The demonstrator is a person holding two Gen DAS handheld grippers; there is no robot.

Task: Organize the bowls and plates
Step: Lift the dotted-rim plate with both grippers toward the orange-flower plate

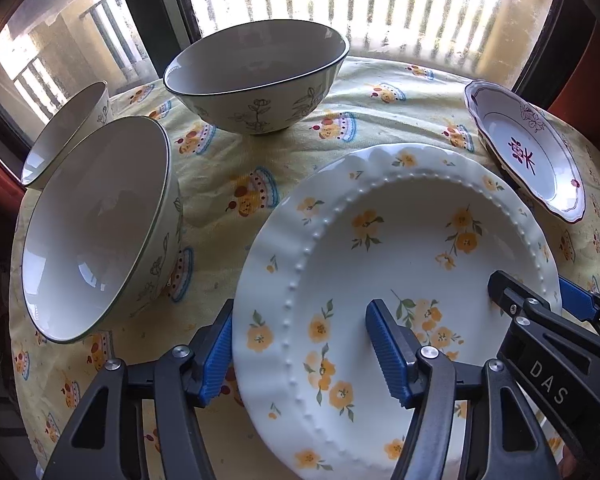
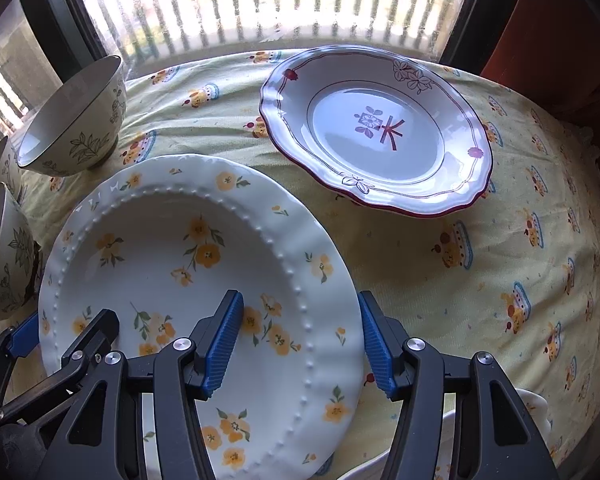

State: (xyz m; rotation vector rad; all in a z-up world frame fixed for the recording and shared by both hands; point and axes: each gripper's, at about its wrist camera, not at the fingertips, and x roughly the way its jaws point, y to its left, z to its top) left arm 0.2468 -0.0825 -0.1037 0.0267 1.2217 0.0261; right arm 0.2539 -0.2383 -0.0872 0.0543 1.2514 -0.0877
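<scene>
The yellow-flowered plate (image 1: 396, 280) is sitting near the front of the counter (image 1: 340, 92), which is draped in a yellow printed cloth. Being round, the plate has no long axis; its face is turning upward, and whether it is lifting off the cloth cannot be told.

The left gripper (image 1: 304, 356) is straddling the plate's left rim, one blue finger outside the edge and the other over the well. The fingers are standing apart, and whether they are pinching the rim is not clear. The right gripper (image 2: 300, 344) is straddling the opposite rim in the same manner, its fingers (image 2: 224, 340) likewise spread on either side of the beaded edge.

A red-edged plate (image 2: 380, 132) is resting well beyond on the right. Three leaf-patterned bowls are standing on the left: the far bowl (image 1: 256, 76) upright near the window, the near bowl (image 1: 100, 232) just beside the flowered plate, and the small bowl (image 1: 68, 132) behind it.
</scene>
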